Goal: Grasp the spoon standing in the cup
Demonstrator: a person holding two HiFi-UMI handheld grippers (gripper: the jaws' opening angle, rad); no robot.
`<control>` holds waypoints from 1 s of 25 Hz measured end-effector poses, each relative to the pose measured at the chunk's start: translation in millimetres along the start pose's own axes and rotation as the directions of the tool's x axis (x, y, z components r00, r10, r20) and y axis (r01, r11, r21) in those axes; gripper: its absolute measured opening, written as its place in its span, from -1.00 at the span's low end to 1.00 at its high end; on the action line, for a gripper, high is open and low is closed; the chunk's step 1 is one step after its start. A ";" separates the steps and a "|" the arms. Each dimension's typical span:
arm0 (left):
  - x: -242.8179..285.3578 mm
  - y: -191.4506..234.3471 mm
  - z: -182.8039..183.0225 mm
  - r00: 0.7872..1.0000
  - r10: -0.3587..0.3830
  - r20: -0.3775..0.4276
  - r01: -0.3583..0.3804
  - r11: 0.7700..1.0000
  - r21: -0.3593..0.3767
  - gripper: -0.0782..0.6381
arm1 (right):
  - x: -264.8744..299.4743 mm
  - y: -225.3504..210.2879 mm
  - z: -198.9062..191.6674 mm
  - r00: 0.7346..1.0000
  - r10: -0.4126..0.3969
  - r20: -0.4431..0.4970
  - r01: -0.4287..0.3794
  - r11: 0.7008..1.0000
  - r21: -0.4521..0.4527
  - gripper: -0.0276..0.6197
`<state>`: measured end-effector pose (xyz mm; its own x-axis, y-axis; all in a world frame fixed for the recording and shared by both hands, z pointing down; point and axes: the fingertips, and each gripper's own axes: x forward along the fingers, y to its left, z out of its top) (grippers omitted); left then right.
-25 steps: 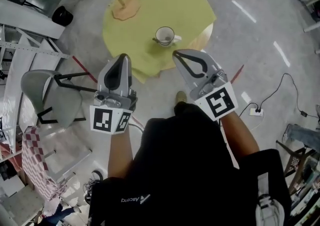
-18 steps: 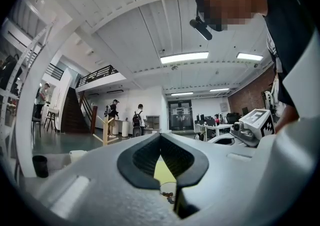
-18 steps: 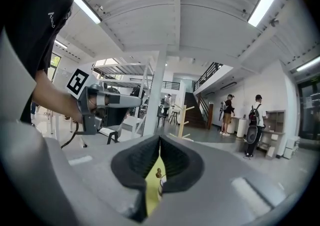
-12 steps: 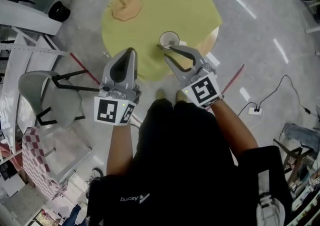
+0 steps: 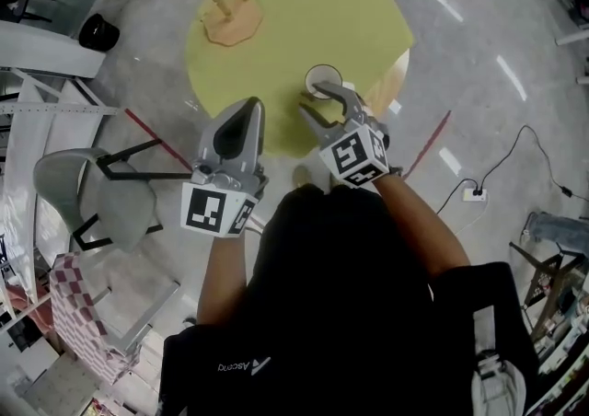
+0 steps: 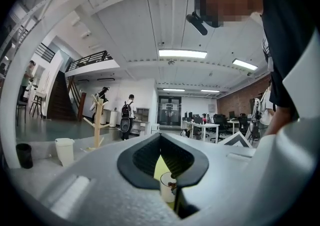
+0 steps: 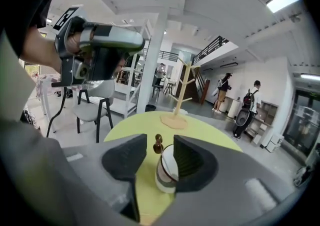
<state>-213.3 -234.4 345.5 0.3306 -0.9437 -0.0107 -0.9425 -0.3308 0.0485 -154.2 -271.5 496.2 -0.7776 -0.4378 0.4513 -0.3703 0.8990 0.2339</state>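
- Grey right gripper (image 7: 158, 157) with black pads: its jaws, just opening, stand wide and grip nothing.
- Grey left gripper (image 5: 249, 107): tips together, empty.
- Brown-ended spoon (image 7: 158, 143) stands between the right pads, clear of both, in the white cup (image 7: 166, 176).
- Round yellow table (image 7: 200, 126) carries the cup; a wooden peg stand (image 7: 180, 101) is farther back.

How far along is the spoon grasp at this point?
Done: the right hand-held gripper is lined up on the cup, and its jaws have just been opening. In hand: the spoon shows between the open jaws, with the pads clear of it. Left: closing on the spoon. The left hand-held gripper is shut and empty.
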 end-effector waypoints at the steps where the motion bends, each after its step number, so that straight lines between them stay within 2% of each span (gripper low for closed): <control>1: 0.5 2.4 0.0 1.000 -0.004 -0.001 0.004 1.000 -0.001 -0.76 | 3.7 0.7 -2.3 1.000 -0.003 -0.017 0.003 1.000 -0.004 -0.39; 4: 1.3 9.3 -0.2 1.000 -0.009 -0.002 0.009 1.000 -0.004 -0.76 | 11.7 2.7 -8.4 0.998 -0.013 -0.059 0.012 1.000 -0.022 -0.45; 9: 5.1 12.1 -3.3 1.000 -0.018 -0.003 0.018 1.000 -0.011 -0.75 | 13.9 -1.1 -11.7 0.996 -0.030 -0.080 0.028 0.999 -0.028 -0.75; 12: 7.8 9.9 -4.0 1.000 -0.023 -0.003 0.023 1.000 -0.015 -0.76 | 9.0 -5.3 -7.4 0.997 -0.031 -0.067 0.029 0.999 -0.020 -0.77; 18: 11.7 1.8 -2.4 0.999 -0.037 0.005 0.037 0.999 -0.014 -0.75 | -15.4 -16.5 17.5 1.000 -0.023 0.007 0.023 0.999 0.024 -0.78; 25: 18.6 -14.2 4.1 0.998 -0.055 0.016 0.055 0.998 -0.011 -0.76 | -68.7 -34.2 70.7 0.985 0.010 0.171 -0.034 0.990 0.134 -0.78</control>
<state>-193.9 -247.3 340.5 0.3813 -0.9240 -0.0297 -0.9221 -0.3824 0.0590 -124.0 -271.1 396.3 -0.8567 -0.4196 0.3001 -0.4088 0.9070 0.1010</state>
